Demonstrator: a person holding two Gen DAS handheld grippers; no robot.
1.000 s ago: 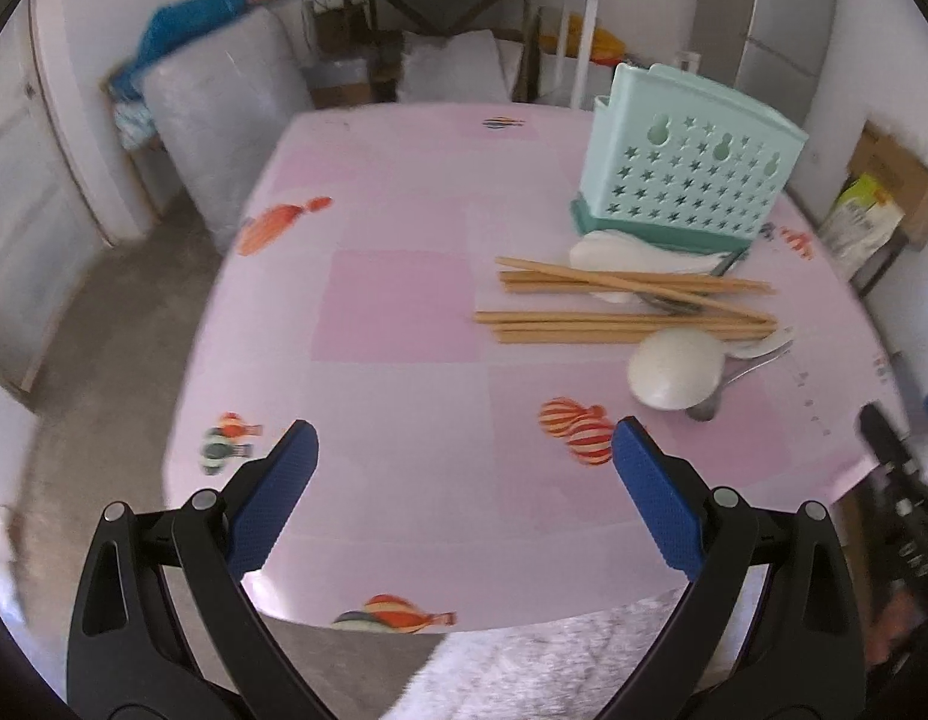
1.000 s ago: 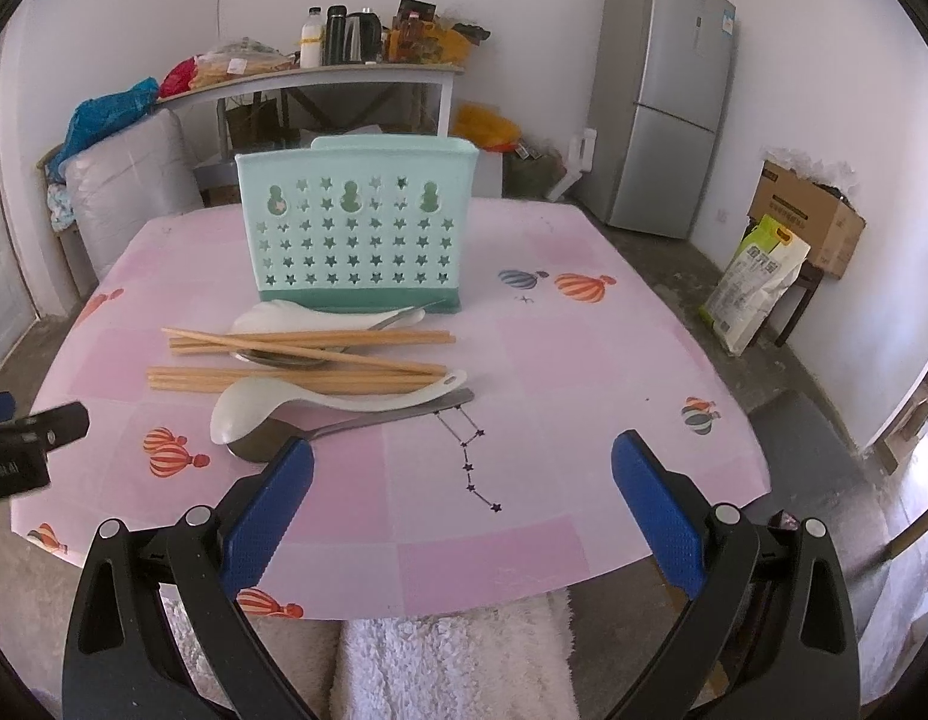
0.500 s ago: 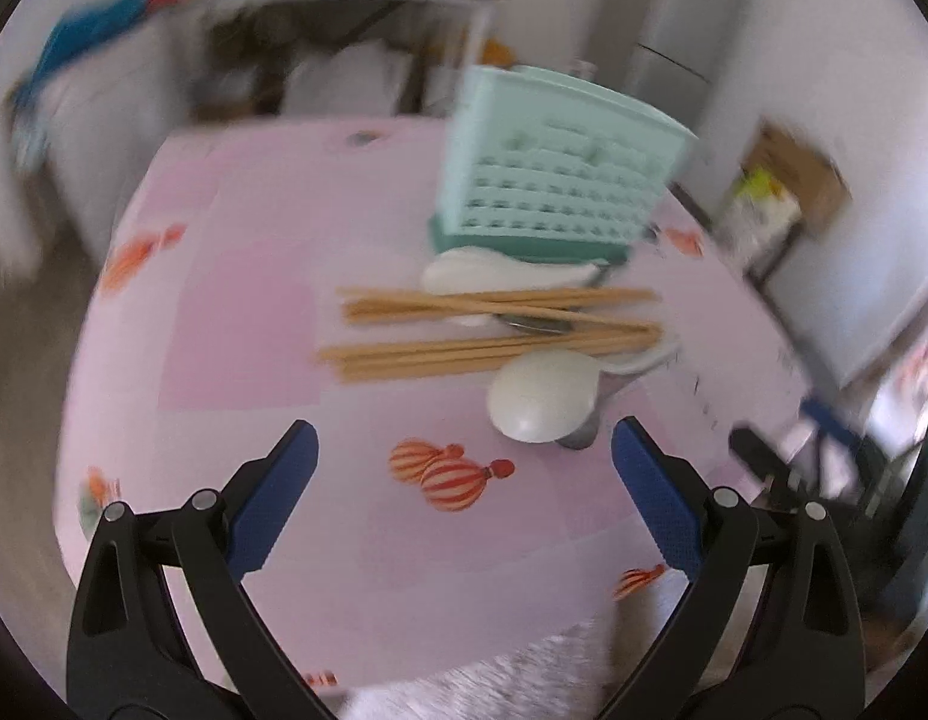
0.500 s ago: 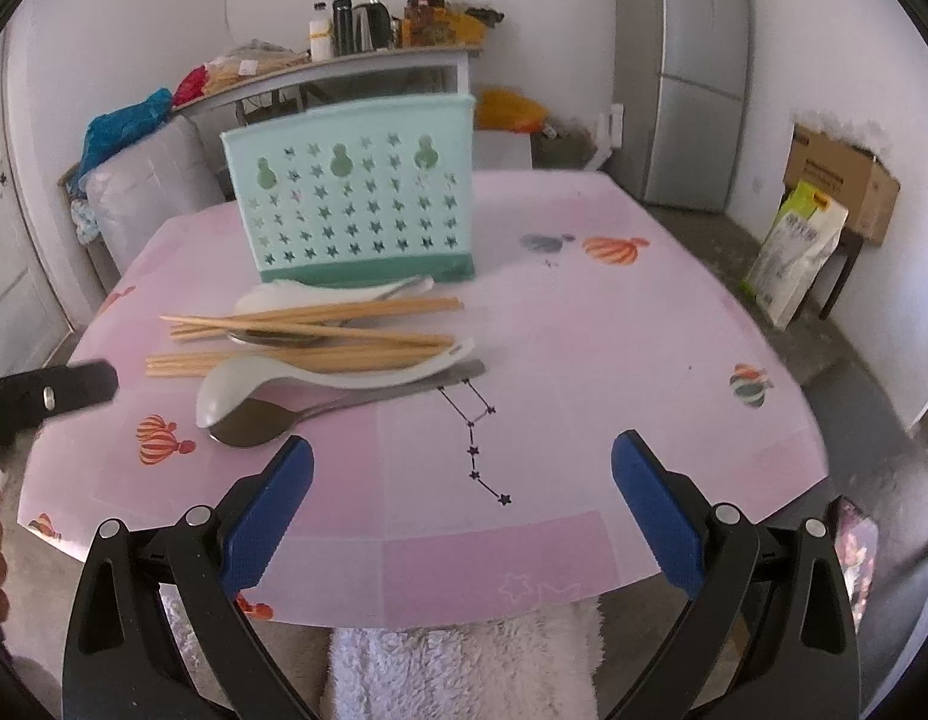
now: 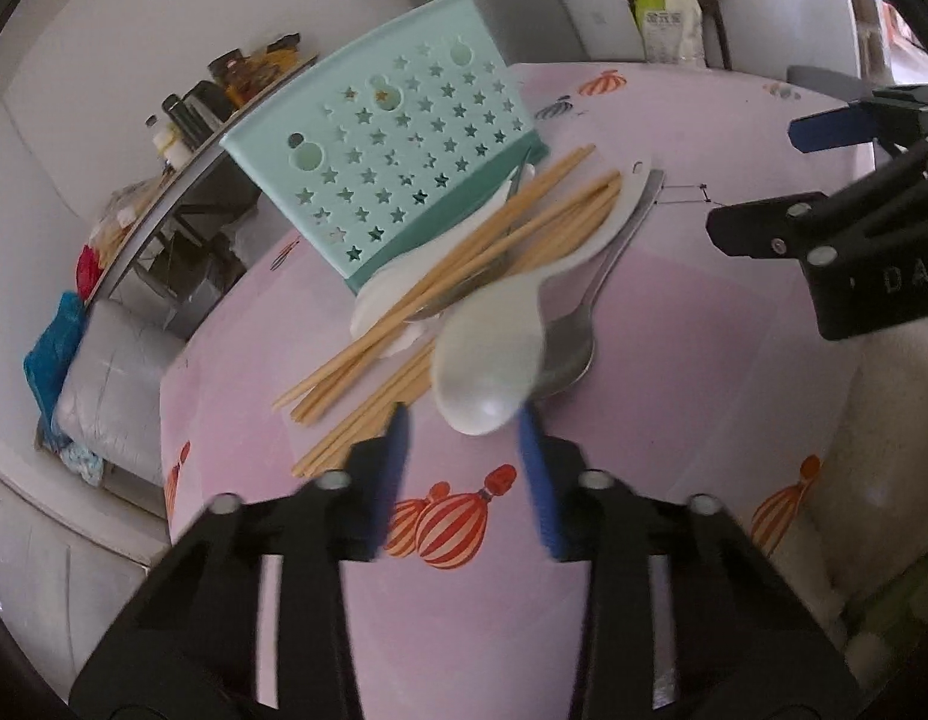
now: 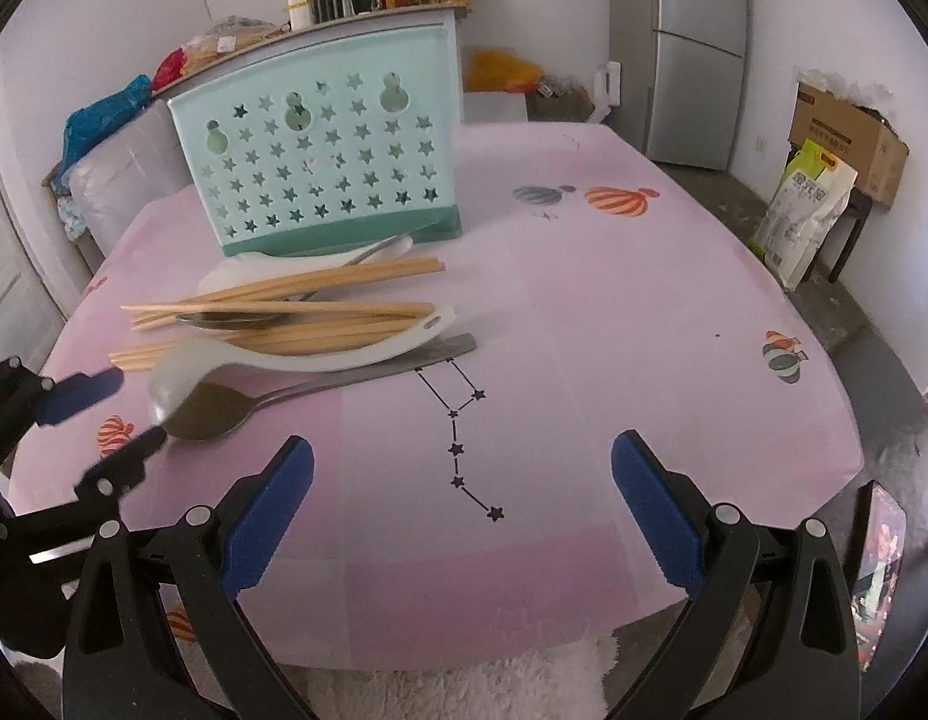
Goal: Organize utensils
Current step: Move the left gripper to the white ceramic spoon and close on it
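On the pink table [image 6: 614, 312] you have one heap of utensils lying just in front of one mint-green holder [image 6: 320, 162], which stands upright at the far left of the cloth. Starting at the left, your left gripper [image 5: 464, 420] points down at the near end of the heap; its jaws are closing, already narrow, with the bowl of the white spoon [image 5: 488, 354] just ahead of the blue fingertips [image 5: 398, 420], and you cannot tell from the blurred picture whether the pads touch it yet. From the right wrist view that same gripper [image 6: 122, 408] sits at the left edge, one finger on each side of the spoon bowls. In the heap you can count two white spoons: the near one [image 6: 320, 354] with a hole in its handle, and a second white spoon [image 6: 242, 273] against the holder's base. There are two metal spoons: the near metal spoon [image 6: 224, 411] lies beside the white one, and another metal spoon [image 6: 230, 319] is buried among the chopsticks [image 6: 320, 300]. The sticks lie in two loose bundles, too overlapped to count exactly. Further right the cloth carries only printed balloons and a star pattern. Your right gripper [image 6: 464, 498] hovers over the near right part of the table, fingers spread wide with nothing between them.
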